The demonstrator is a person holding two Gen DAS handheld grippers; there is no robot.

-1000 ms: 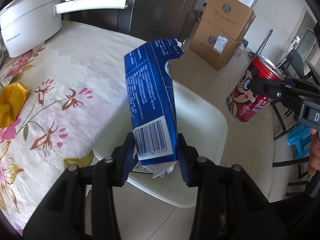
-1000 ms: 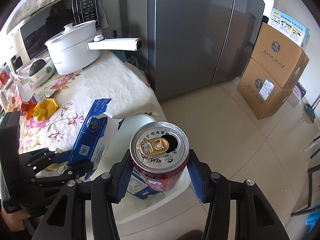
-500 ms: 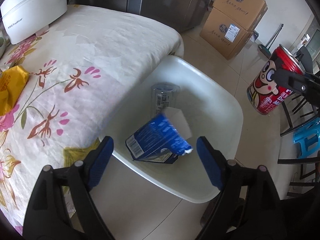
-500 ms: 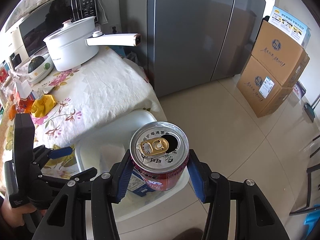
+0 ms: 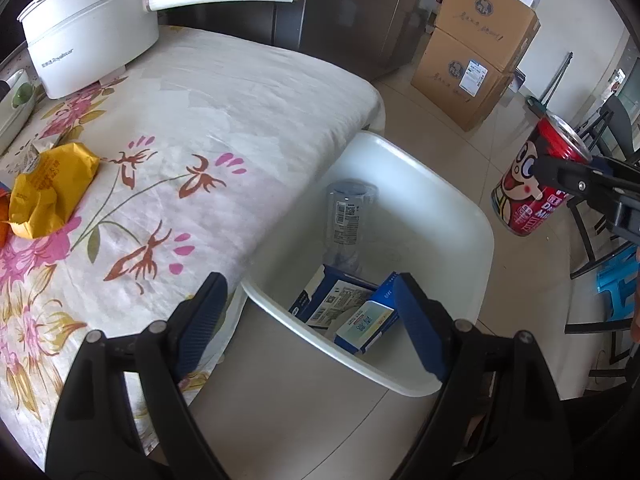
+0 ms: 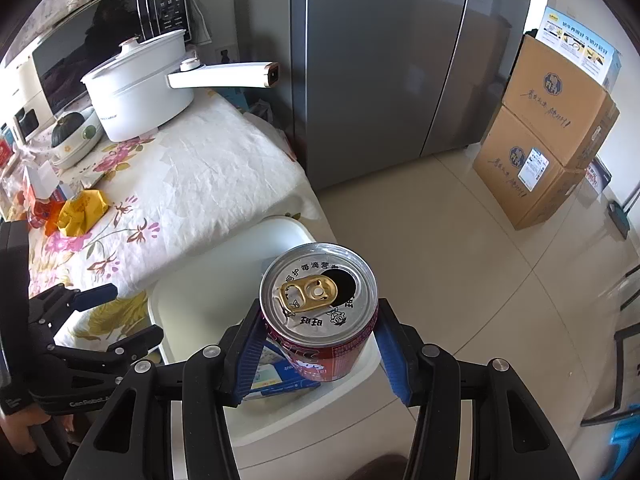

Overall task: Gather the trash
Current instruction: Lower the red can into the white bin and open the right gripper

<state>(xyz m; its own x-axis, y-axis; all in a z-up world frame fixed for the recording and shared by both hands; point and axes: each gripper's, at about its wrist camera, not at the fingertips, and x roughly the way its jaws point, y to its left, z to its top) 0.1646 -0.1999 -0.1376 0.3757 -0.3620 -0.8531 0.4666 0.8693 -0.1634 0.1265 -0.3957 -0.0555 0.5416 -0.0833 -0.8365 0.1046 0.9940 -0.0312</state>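
Note:
My left gripper (image 5: 308,312) is open and empty above the near rim of a white bin (image 5: 460,216) beside the table. The blue carton (image 5: 352,312) lies at the bin's bottom next to a clear plastic bottle (image 5: 348,216). My right gripper (image 6: 318,334) is shut on an opened red drink can (image 6: 320,308) and holds it upright over the bin (image 6: 192,312). The can also shows at the right of the left wrist view (image 5: 536,184). A crumpled yellow wrapper (image 5: 48,188) lies on the floral tablecloth (image 5: 192,120).
A white pot with a long handle (image 5: 92,28) stands at the table's back. Stacked cardboard boxes (image 5: 476,52) sit on the tiled floor by a steel fridge (image 6: 384,60). Packets and a bowl (image 6: 72,136) crowd the table's left. Chair legs and a blue stool (image 5: 616,280) are right.
My left gripper opened and let go of the blue carton, which fell into the bin and came to rest at its bottom. The right gripper kept holding the can over the bin.

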